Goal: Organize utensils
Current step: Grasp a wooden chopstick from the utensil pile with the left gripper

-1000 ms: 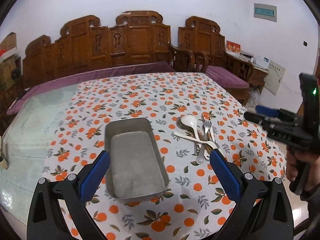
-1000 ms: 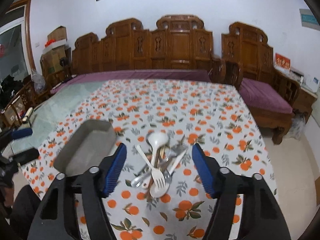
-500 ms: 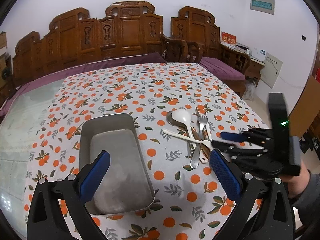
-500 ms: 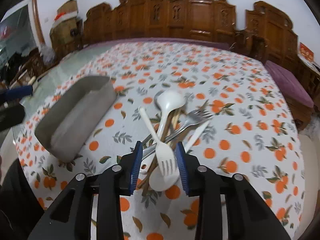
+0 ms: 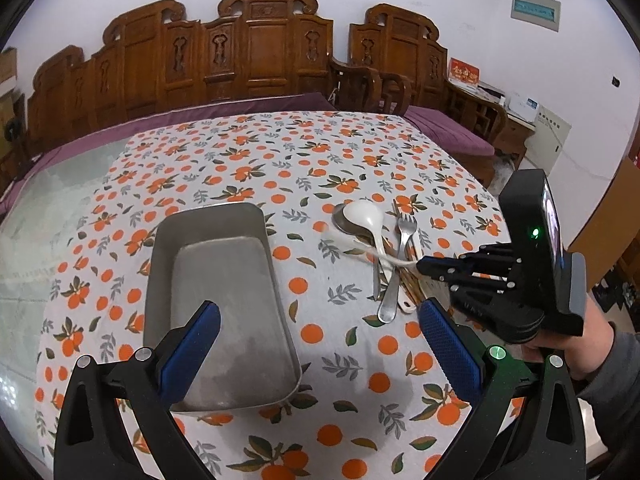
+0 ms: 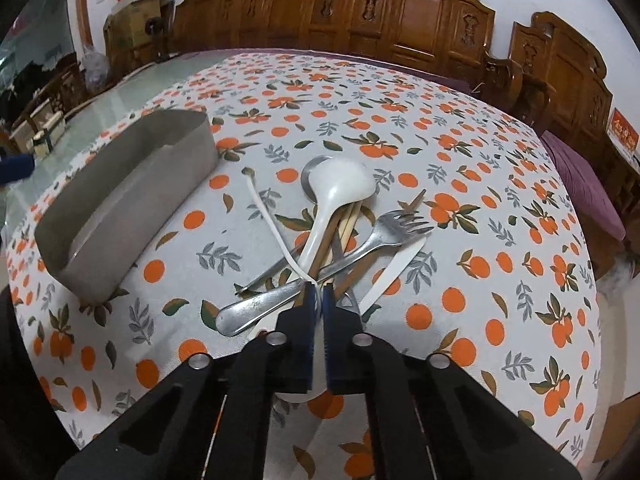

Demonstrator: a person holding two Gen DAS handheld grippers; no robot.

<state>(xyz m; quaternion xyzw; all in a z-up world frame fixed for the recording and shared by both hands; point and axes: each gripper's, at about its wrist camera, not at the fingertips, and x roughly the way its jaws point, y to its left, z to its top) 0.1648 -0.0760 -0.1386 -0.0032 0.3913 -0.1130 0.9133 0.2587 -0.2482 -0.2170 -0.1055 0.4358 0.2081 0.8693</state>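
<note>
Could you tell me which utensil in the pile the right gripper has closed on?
The thin white plastic fork: the right gripper pinches its head end, handle angling toward the metal tray. The white spoon and metal fork lie untouched.

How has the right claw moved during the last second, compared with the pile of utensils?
Yes. The right claw came down and forward onto the pile and shut on the white plastic fork, beside the metal tray.

My right gripper (image 6: 319, 300) has come down onto the utensil pile. Its fingers have now closed on the white plastic fork (image 6: 276, 236).
</note>
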